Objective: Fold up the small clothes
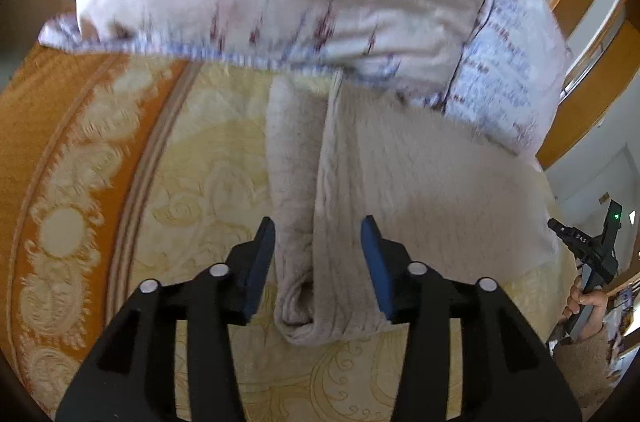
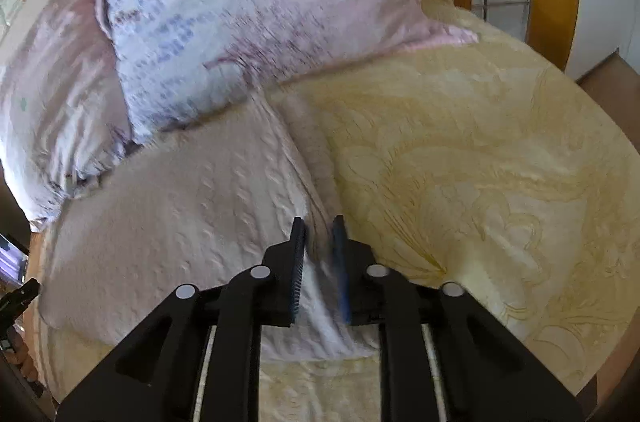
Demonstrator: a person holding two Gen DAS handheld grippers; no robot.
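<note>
Yellow patterned bedspread [image 2: 480,150] is carrying everything, with two pillows [image 2: 248,14] lying toward the head of the bed. A cream cable-knit garment [image 2: 180,214] is lying spread just below them. Judging by this, a side fold is being started. The right claw [image 2: 320,262] is pinching the garment's edge; the left claw [image 1: 318,262] is standing apart, straddling a rolled sleeve [image 1: 296,222]. Next, both edges likely need lifting toward the middle. Only the left view is showing the sleeve's open cuff; only the right is showing the knit body.
</note>
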